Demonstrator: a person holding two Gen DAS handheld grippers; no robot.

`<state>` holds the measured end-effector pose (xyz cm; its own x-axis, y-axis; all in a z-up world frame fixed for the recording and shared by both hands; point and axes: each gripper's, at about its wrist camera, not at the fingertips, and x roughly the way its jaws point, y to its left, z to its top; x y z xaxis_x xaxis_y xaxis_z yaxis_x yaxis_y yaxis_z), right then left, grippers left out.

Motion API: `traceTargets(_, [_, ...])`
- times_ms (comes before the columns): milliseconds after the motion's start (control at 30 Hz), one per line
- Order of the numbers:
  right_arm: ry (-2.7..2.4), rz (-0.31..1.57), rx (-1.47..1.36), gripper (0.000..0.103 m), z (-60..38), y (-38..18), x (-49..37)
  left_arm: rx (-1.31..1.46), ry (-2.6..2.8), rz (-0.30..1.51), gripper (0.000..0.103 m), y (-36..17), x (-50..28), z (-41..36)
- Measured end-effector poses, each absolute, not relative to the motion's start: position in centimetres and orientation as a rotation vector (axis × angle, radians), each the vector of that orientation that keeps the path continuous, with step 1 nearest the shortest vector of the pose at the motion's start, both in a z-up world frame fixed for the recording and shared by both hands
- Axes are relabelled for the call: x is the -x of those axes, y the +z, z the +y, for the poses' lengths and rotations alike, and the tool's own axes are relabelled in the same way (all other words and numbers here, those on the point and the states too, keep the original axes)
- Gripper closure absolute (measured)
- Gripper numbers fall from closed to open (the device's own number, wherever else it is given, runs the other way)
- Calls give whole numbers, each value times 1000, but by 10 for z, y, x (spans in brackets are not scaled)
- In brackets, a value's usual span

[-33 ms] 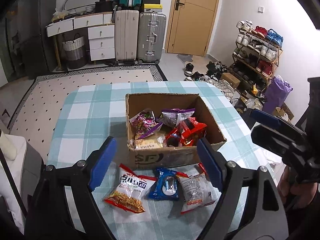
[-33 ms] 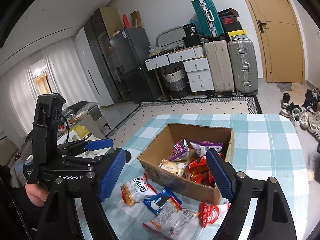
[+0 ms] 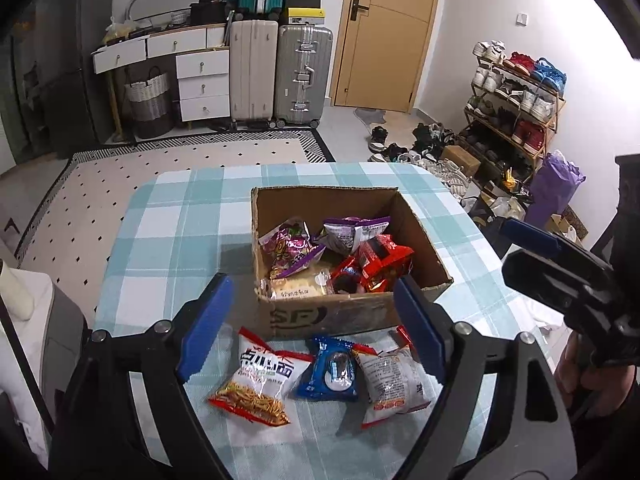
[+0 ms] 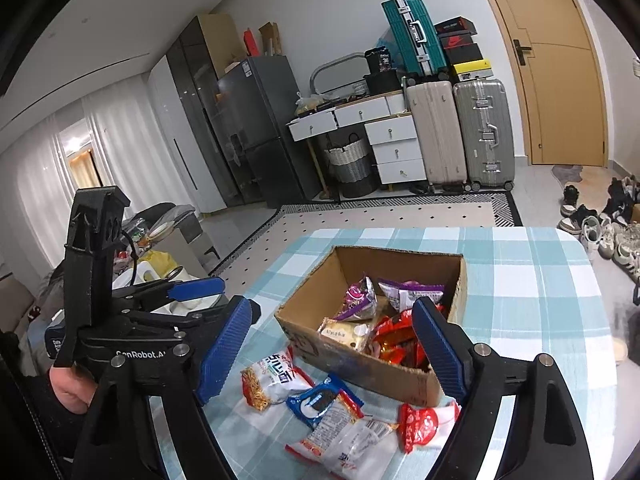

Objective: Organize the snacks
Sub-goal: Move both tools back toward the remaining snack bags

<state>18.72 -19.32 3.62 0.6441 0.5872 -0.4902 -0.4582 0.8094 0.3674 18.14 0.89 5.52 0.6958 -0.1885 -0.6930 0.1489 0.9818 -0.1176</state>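
While lying loose on the counter (image 3: 168,216) before the box (image 3: 344,312), noodle packet (image 3: 260,380): light, crinkly, slippery; best pinched at a sealed edge. Left tool (image 3: 308,328) opening, empty; right tool (image 4: 332,344) opening, empty.

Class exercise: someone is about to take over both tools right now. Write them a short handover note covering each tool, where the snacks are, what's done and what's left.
Left tool: jaws opening, nothing between them, above the loose packets.
Right tool: jaws opening, holding nothing.
Cardboard box on the checked table already holds several snacks: purple packets, red packets, a pale packet.
Left on the table in front of the box: noodle packet, blue cookie packet, white packet, small red-and-white packet.
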Motion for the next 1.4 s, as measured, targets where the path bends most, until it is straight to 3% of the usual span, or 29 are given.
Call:
traceTargets(767, [577,618,-232,9,-197,33,-135,38,-107,725,14,57,-129,7])
traceTargets(1000, [572,621,-245,6,-196,28,-126,47,-79,727,2,53,-120,11])
traceTargets(1400, [564,676,-261,3,-191,3,-120,96,-43,751,1,31,-112,32])
